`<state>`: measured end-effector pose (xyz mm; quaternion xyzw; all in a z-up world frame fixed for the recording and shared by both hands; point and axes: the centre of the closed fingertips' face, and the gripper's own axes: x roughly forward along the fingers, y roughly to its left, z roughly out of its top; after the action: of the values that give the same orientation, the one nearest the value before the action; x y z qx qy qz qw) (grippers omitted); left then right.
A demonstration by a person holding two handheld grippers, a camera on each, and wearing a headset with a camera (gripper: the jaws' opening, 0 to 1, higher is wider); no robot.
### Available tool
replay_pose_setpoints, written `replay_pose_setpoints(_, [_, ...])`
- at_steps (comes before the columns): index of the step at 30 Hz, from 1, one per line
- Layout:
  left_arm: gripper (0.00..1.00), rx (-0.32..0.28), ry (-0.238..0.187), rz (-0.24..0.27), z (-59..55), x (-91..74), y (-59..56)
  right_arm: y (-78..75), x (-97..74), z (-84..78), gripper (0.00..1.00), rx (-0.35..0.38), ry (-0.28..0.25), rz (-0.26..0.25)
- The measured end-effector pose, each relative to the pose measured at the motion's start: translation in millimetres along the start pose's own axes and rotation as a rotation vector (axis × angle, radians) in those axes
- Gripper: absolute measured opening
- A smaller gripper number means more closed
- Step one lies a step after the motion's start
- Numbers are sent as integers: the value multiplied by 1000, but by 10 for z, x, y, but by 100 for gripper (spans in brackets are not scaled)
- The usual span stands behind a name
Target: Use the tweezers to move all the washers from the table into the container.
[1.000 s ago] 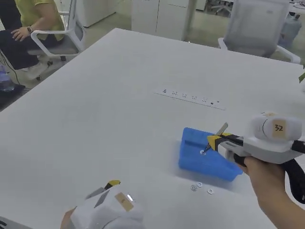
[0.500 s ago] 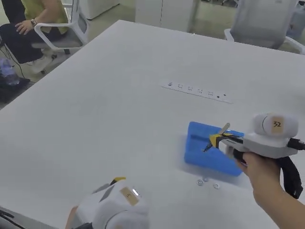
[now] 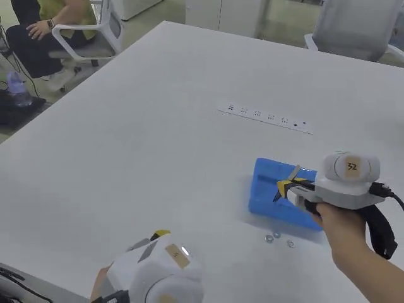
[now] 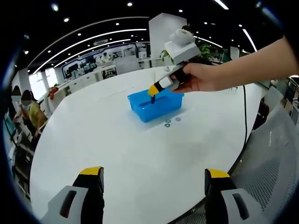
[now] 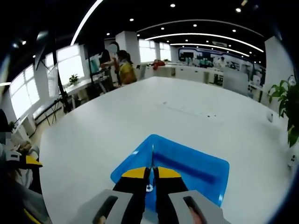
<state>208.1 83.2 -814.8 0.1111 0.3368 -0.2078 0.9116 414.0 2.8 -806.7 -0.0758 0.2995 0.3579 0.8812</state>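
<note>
A blue container (image 3: 268,201) stands on the white table (image 3: 158,139). My right gripper (image 3: 284,187) hovers over it, shut on the tweezers (image 3: 276,196), whose tips point down into the container. In the right gripper view the tweezers (image 5: 152,156) stick out between the shut jaws above the blue container (image 5: 196,172). Three small washers (image 3: 276,238) lie on the table just in front of the container, also seen as washers (image 4: 171,122) in the left gripper view. My left gripper (image 3: 151,238) rests low at the near edge, its jaws open and holding nothing (image 4: 154,186).
A row of sockets (image 3: 268,118) is set into the table behind the container. A person sits on a chair (image 3: 88,38) at the far left, and another chair (image 3: 360,28) stands at the far right. A cable (image 3: 394,202) trails from my right gripper.
The head camera has shifted. My right gripper stays over the container with the tweezers. A pale speck at the tweezer tips a second ago is gone. The left gripper has not moved.
</note>
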Motion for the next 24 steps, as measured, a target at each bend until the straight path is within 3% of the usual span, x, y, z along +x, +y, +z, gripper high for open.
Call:
replay_pose_setpoints(7, [91,9,6,-8,-7,8,-22,-47,30,-42,3,3,14,-4])
replay_pose_setpoints(12, [91,9,13,-6,-21,12,-18,-51,-44,-15,3,12,3,-2])
replay_pose_setpoints(20, [90,13,24,-8,-42,21,-22,14,-423,341,3,44,-152,-2])
replay_pose_setpoints(24, [89,15,25,-5,-46,20,-19,73,-577,380,3,64,-192,10])
